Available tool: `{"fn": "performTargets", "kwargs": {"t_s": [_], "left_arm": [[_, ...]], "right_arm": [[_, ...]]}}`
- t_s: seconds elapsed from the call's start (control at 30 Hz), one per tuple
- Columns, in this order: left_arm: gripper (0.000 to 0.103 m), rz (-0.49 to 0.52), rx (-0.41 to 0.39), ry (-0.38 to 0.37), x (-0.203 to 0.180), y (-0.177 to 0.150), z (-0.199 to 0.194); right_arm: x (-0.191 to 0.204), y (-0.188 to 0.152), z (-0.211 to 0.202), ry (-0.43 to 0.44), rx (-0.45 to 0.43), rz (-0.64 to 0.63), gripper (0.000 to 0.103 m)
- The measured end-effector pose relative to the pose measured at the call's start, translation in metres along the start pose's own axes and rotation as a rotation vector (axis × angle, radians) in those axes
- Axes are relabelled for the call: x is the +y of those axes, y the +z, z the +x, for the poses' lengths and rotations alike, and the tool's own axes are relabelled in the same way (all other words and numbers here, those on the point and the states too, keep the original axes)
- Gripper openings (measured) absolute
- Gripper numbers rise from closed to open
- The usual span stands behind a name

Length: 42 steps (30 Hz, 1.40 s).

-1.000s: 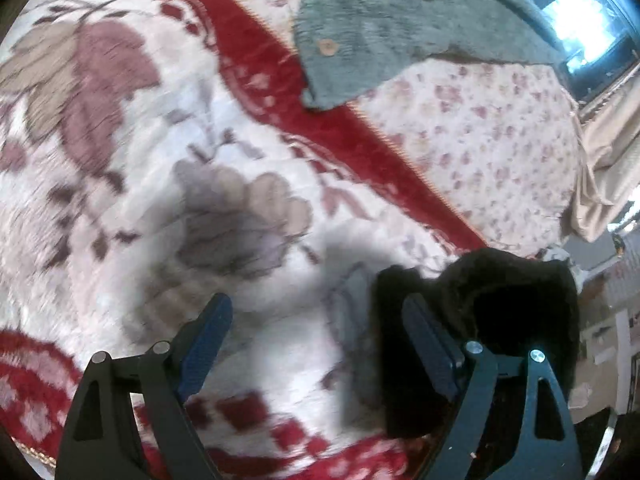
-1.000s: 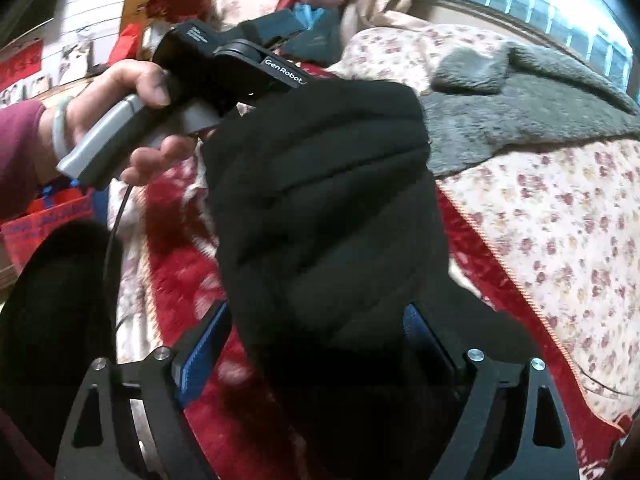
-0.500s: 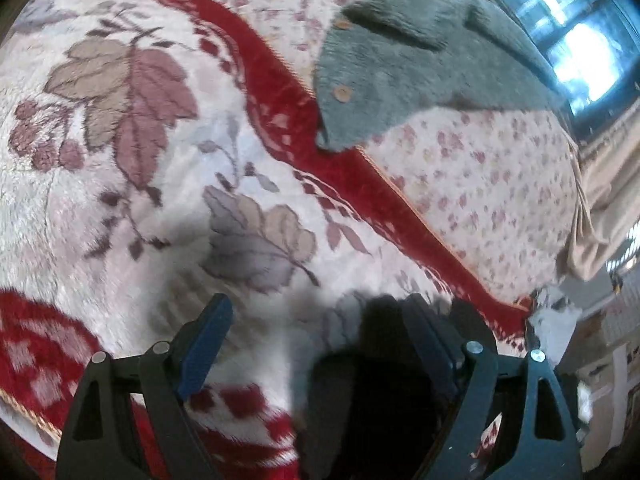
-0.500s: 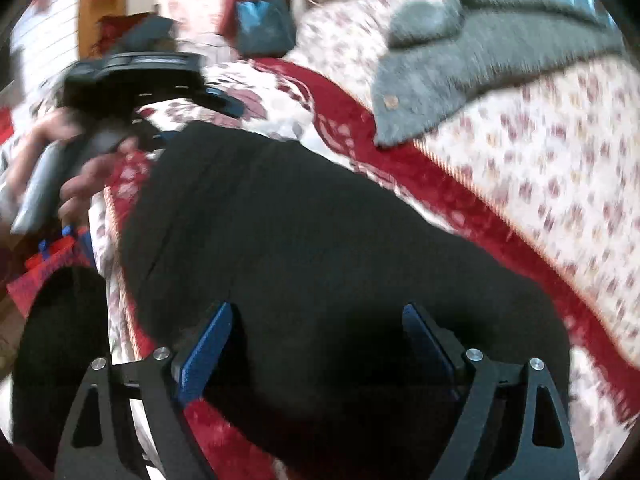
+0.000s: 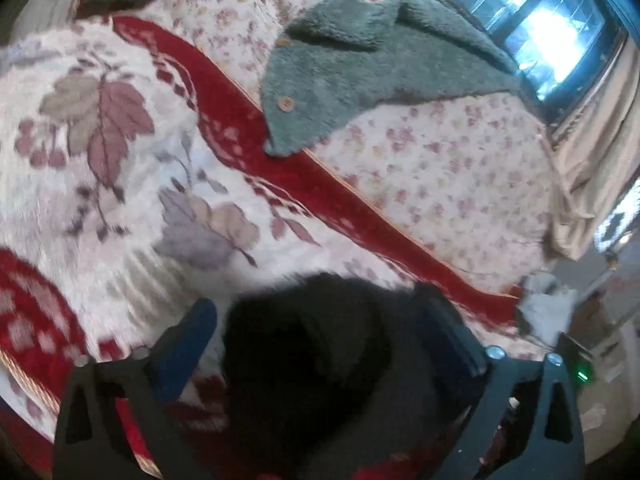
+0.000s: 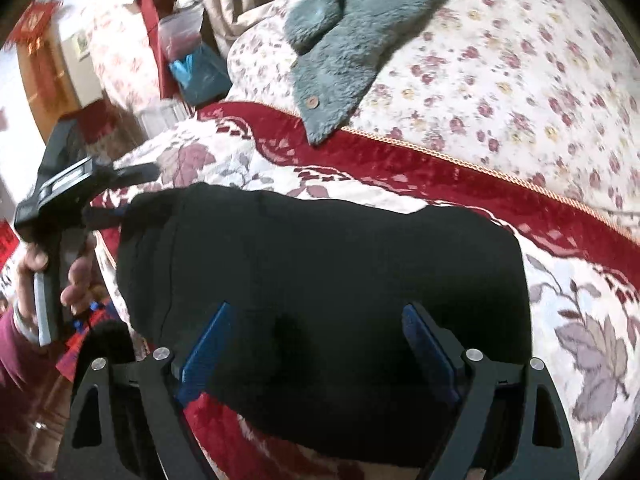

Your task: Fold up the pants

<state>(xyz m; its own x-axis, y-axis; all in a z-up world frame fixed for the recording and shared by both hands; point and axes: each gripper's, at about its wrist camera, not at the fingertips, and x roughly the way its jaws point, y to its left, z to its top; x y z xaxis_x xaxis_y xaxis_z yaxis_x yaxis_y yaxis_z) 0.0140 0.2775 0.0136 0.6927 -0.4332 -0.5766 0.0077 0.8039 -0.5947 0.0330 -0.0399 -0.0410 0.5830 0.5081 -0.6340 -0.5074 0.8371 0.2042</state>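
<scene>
Here, pants (image 6: 320,280) between hand-held gripper (image 6: 316,340) fingers

The pants (image 6: 320,280) are matt black cloth, soft and fuzzy; the blanket (image 5: 120,184) is plush with a velvety red border; the grey-green cardigan (image 5: 360,72) is shaggy fleece with wooden-looking buttons; the claws' pads (image 6: 208,340) are ribbed blue

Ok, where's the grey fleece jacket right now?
The grey fleece jacket lies on the floral quilt beyond the black pants, its buttoned corner overlapping the blanket's red border.
</scene>
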Motion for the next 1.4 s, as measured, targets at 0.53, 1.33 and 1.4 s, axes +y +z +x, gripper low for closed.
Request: {"fn": "performTargets", "kwargs": {"t_s": [0.53,1.33,1.4], "left_arm": [[0.103,-0.027,0.213,-0.158,0.037,-0.061,0.011],[0.103,-0.187,0.136,-0.147,0.065,-0.058,0.027],[0.103,-0.209,0.122,-0.154,0.069,-0.060,0.025]], "right_arm": [[-0.019,-0.038,-0.024,0.485,0.079,0.237,0.095],[-0.061,-0.103,0.000,0.619,0.013,0.815,0.097],[-0.063,-0.101,0.004,0.602,0.011,0.828,0.097]]}}
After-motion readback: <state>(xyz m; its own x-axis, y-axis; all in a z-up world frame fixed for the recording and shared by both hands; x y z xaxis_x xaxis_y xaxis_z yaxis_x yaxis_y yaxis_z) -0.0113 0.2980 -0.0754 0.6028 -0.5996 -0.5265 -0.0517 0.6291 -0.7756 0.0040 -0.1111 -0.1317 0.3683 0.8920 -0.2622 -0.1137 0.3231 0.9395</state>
